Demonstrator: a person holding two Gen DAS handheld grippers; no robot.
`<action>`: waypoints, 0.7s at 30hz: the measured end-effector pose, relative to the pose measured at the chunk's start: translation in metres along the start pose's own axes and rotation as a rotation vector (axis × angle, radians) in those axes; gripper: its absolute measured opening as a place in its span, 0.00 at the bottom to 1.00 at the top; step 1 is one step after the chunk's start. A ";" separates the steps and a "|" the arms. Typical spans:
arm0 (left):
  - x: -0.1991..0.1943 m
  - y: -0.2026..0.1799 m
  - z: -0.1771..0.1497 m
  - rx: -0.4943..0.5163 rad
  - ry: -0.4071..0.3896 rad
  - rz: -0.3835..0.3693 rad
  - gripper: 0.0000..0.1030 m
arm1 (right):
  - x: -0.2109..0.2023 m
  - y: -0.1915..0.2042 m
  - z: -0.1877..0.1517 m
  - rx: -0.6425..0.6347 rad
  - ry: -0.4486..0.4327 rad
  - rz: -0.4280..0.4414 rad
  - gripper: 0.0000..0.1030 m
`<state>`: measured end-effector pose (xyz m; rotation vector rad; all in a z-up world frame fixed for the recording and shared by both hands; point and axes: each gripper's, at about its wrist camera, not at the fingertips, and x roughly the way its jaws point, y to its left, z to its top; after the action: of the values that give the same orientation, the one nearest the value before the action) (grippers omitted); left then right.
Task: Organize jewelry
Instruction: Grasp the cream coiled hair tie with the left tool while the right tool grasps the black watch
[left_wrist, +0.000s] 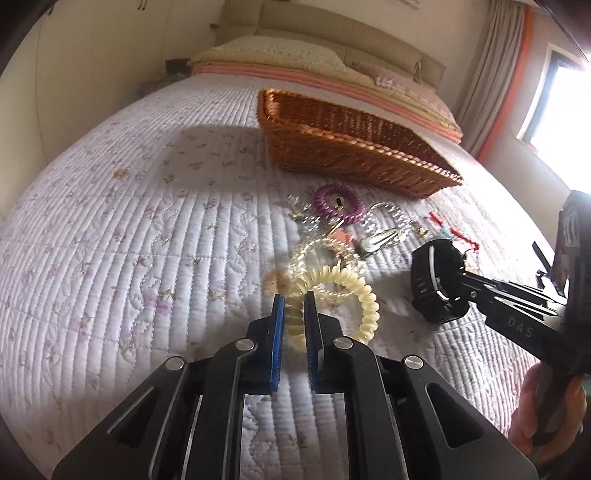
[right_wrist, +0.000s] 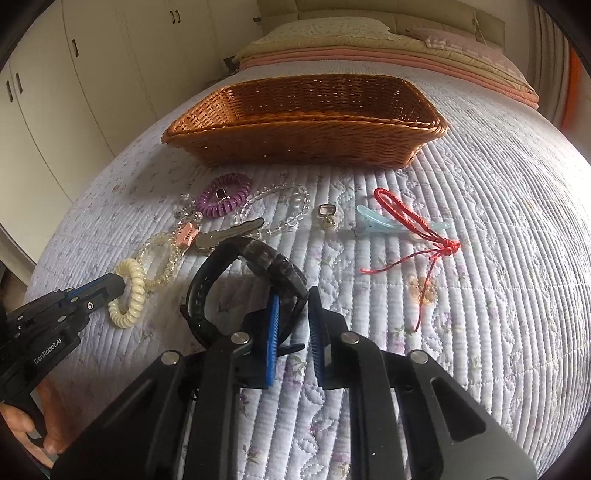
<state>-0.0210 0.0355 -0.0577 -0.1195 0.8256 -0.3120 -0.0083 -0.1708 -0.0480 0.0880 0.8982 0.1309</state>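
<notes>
My left gripper (left_wrist: 294, 295) is shut on a cream spiral hair tie (left_wrist: 347, 291), also seen in the right wrist view (right_wrist: 129, 295). My right gripper (right_wrist: 293, 295) is shut on a black watch (right_wrist: 236, 280), which shows in the left wrist view (left_wrist: 439, 280). A brown wicker basket (right_wrist: 306, 144) stands empty behind the pile. On the quilt lie a purple spiral tie (right_wrist: 223, 197), a clear bead bracelet (right_wrist: 280, 206), a clear spiral tie (right_wrist: 162, 258), a silver hair clip (right_wrist: 229, 232), a blue clip (right_wrist: 391, 223) and a red cord (right_wrist: 413, 229).
The floral quilted bedspread (left_wrist: 147, 240) covers the bed. Pillows and folded blankets (right_wrist: 369, 44) lie at the head. White wardrobes (right_wrist: 74, 92) stand to the left, a window (left_wrist: 561, 103) to the right. A small ring charm (right_wrist: 327, 212) lies near the blue clip.
</notes>
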 end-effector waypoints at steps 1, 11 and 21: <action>-0.003 -0.002 0.000 0.002 -0.011 -0.001 0.08 | -0.004 -0.001 0.000 0.002 -0.011 0.005 0.08; -0.022 -0.009 0.021 0.014 -0.091 -0.035 0.08 | -0.003 0.000 0.012 -0.050 0.005 -0.025 0.04; -0.012 -0.005 0.015 0.038 -0.089 -0.030 0.09 | 0.018 0.003 0.021 -0.104 0.171 -0.064 0.06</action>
<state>-0.0187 0.0345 -0.0380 -0.1094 0.7296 -0.3484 0.0189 -0.1654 -0.0491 -0.0490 1.0618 0.1269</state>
